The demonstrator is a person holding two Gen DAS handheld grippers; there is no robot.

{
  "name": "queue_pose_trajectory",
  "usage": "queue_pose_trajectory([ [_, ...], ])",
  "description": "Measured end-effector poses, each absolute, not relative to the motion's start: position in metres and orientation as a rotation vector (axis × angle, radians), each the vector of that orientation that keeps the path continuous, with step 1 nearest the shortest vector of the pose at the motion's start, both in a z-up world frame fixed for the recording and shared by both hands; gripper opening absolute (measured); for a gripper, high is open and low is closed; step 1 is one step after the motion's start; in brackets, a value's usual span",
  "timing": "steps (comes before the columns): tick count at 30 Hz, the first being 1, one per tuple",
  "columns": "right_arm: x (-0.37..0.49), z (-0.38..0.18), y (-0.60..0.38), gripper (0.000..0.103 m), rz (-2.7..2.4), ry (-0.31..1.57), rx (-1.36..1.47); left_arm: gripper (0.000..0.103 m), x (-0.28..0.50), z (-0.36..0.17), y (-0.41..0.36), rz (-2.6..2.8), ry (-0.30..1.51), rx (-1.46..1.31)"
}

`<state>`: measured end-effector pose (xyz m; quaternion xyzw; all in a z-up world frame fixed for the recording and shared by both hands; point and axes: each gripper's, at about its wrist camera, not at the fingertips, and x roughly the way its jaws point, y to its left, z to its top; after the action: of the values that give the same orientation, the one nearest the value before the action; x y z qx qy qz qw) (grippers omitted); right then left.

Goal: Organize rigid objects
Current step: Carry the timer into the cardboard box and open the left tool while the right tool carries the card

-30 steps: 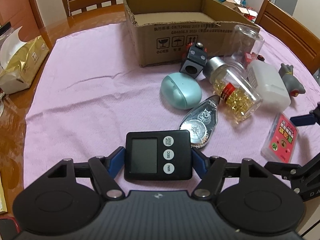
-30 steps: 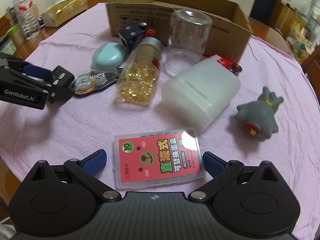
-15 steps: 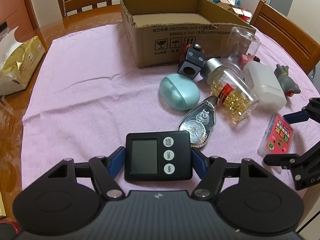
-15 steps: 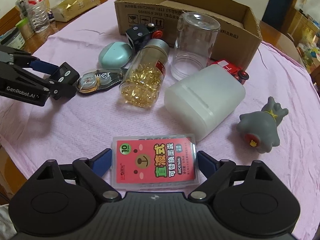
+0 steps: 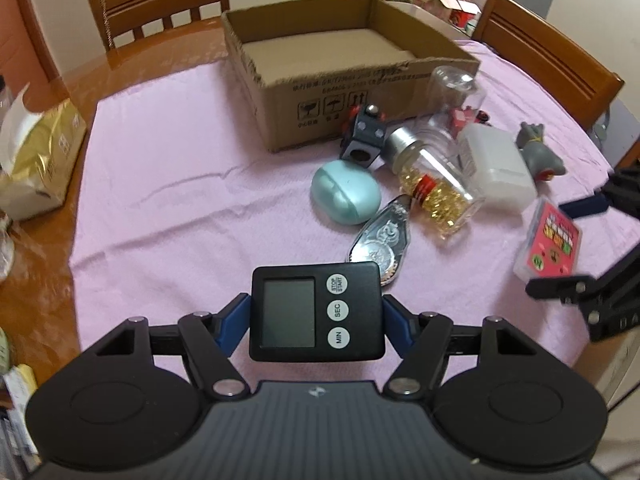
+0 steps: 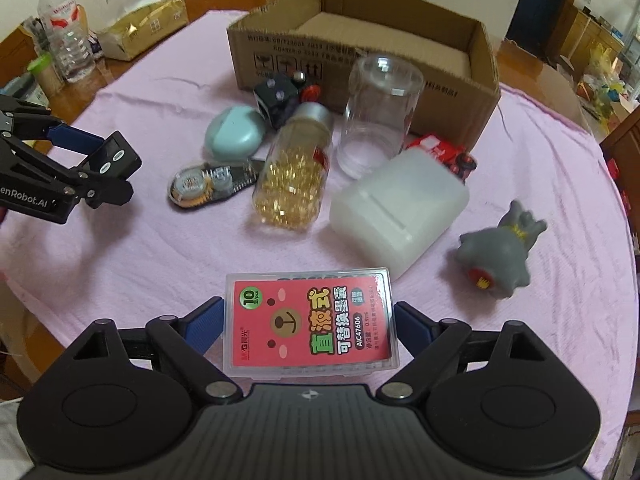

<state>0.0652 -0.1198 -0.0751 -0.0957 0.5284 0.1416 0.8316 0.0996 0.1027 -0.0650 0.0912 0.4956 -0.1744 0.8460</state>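
My left gripper (image 5: 316, 316) is shut on a black digital timer (image 5: 315, 313) and holds it above the pink cloth (image 5: 168, 184); it also shows in the right wrist view (image 6: 96, 168). My right gripper (image 6: 308, 320) is shut on a pink refill box (image 6: 312, 322), lifted off the cloth; the box also shows in the left wrist view (image 5: 550, 246). An open cardboard box (image 5: 340, 76) stands at the back, empty inside.
On the cloth lie a teal case (image 5: 346, 192), a correction tape (image 5: 382, 240), a capsule bottle (image 5: 432, 184), a clear jar (image 6: 378, 114), a white container (image 6: 400, 212), a black cube (image 5: 364, 140), a red toy car (image 6: 444, 152) and a grey figure (image 6: 500, 252). Chairs, tissue pack (image 5: 36, 160).
Both grippers have risen with their objects and moved toward the cardboard box. The refill box, on the cloth a second ago, is now gripped and lifted.
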Motion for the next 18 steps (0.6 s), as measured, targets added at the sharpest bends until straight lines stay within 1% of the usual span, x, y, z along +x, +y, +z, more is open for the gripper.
queue_pose_trajectory([
  [7, 0.081, -0.028, -0.136, 0.092, 0.367, 1.080, -0.218, 0.069, 0.106, -0.015, 0.092, -0.366, 1.021, 0.224],
  [11, 0.100, 0.002, -0.146, 0.092, 0.413, 1.041, -0.210, 0.069, 0.120, 0.013, 0.077, -0.367, 0.963, 0.235],
  [18, 0.142, 0.038, -0.158, 0.092, 0.462, 0.939, -0.209, 0.069, 0.171, 0.036, 0.048, -0.348, 0.892, 0.243],
])
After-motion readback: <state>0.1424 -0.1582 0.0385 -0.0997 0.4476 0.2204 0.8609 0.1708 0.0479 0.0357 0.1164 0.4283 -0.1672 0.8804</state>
